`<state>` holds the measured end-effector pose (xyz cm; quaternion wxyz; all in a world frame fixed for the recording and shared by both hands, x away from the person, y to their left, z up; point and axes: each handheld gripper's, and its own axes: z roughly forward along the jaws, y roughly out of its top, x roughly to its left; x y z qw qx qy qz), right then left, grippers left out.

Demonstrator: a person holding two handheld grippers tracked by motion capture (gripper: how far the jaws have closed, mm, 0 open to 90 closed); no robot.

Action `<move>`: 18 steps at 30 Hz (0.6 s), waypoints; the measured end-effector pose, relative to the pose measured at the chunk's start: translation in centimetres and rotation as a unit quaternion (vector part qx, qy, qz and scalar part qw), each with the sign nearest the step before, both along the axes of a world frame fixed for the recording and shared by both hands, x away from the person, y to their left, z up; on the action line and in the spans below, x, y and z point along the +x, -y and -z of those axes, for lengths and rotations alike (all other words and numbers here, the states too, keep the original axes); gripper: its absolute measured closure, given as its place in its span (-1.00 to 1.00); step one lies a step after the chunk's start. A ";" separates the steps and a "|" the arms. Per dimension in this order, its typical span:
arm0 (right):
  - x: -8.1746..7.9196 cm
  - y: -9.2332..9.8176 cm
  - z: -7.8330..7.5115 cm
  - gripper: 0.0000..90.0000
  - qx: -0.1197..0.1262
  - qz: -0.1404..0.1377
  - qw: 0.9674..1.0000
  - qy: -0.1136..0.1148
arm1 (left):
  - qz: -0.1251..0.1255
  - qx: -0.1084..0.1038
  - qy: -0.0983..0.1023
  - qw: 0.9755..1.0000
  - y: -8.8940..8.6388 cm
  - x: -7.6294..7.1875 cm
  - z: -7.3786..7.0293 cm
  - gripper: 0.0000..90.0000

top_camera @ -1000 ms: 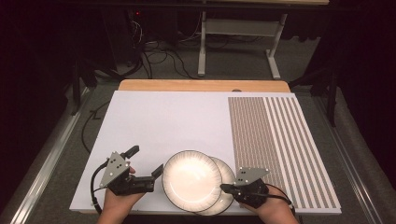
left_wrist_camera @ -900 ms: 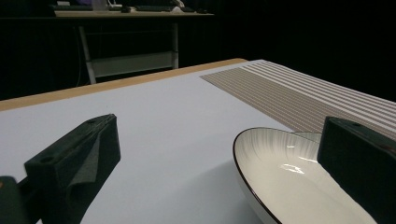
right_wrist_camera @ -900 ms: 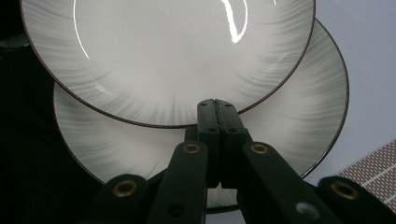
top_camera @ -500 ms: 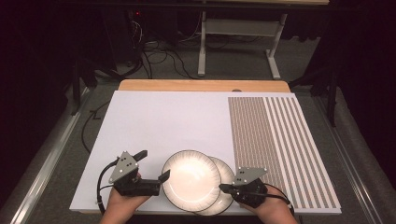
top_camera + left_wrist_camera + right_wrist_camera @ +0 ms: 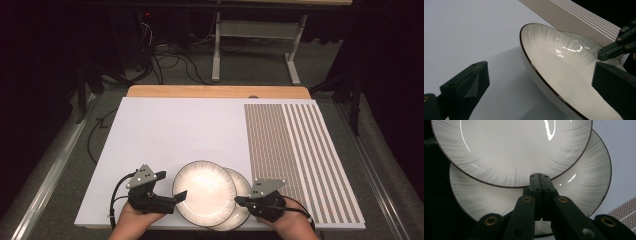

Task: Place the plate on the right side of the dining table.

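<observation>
High view, looking down on a white table (image 5: 165,135) with a brown striped mat (image 5: 295,155) on its right side. Two pale plates with dark rims sit at the near edge, between the person's hands. The upper plate (image 5: 204,191) overlaps the lower plate (image 5: 242,196), which peeks out to its right.

The left gripper (image 5: 172,189) sits just left of the upper plate, its fingers spread wide apart, one of them reaching the plate's rim. In the left gripper view, that rim passes between the two black fingers (image 5: 471,82) (the plate looks tilted, its left edge raised off the table); whether a pad presses on it I cannot tell.

The right gripper (image 5: 239,201) rests over the lower plate's right part. In the right gripper view, its fingers (image 5: 535,185) are pressed together, tips against the upper plate's rim, above the lower plate.
</observation>
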<state>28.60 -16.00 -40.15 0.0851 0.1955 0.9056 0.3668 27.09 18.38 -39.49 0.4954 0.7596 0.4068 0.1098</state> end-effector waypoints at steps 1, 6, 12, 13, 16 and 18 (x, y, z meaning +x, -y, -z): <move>0.0 0.0 0.0 1.00 0.000 0.000 1.000 0.000 | 0.002 0.001 -0.005 1.000 0.1 0.0 0.1 -0.95; 0.1 -0.1 0.0 1.00 0.003 0.004 1.000 -0.005 | 0.020 0.008 -0.027 0.999 0.9 0.0 0.5 -0.92; 0.2 -0.2 0.0 1.00 0.000 0.000 1.000 -0.001 | 0.039 -0.006 -0.069 0.997 1.3 0.2 1.0 -0.78; 0.1 -0.3 0.0 1.00 0.001 0.003 1.000 -0.002 | 0.042 -0.006 -0.074 0.996 1.4 0.2 1.1 -0.74; 0.2 -0.4 0.0 1.00 0.000 -0.002 1.000 0.000 | 0.048 -0.011 -0.082 0.995 1.4 0.2 1.0 -0.63; 0.2 -0.4 0.0 1.00 0.000 -0.001 1.000 0.000 | 0.049 -0.013 -0.086 0.995 1.4 0.2 1.0 -0.61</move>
